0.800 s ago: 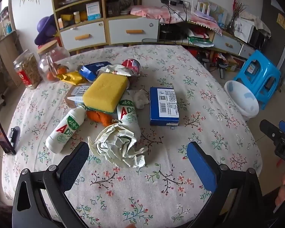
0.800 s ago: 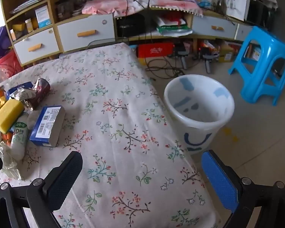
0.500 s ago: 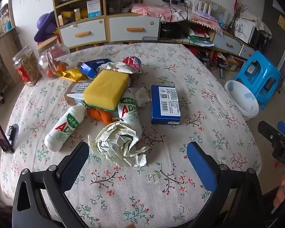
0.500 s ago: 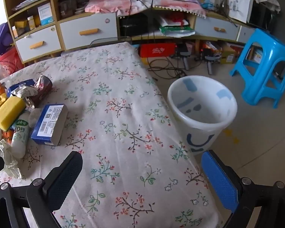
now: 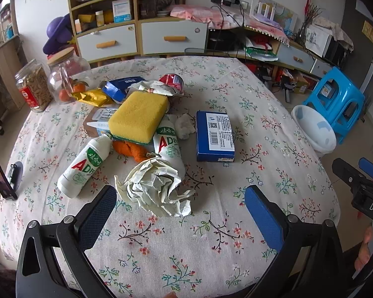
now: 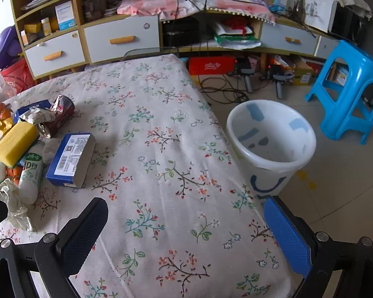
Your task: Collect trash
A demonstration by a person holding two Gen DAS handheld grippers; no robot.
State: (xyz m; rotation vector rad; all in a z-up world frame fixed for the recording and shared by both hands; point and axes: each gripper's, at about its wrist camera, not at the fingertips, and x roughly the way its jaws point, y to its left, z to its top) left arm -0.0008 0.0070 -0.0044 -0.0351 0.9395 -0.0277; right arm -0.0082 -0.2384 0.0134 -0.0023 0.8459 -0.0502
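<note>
Your left gripper (image 5: 179, 203) spread wide, nothing held — crumpled paper (image 5: 156, 188) on table (image 5: 211, 248) just ahead. Your right gripper (image 6: 186, 223) gapes too — white bin (image 6: 271, 146) on floor beside table.

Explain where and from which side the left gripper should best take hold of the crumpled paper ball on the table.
Probably across its bulging middle, coming down from the near side. The crumpled paper ball lies just ahead of the open left gripper, and its far edge touches the white bottle, so the left and right flanks are freest.
</note>
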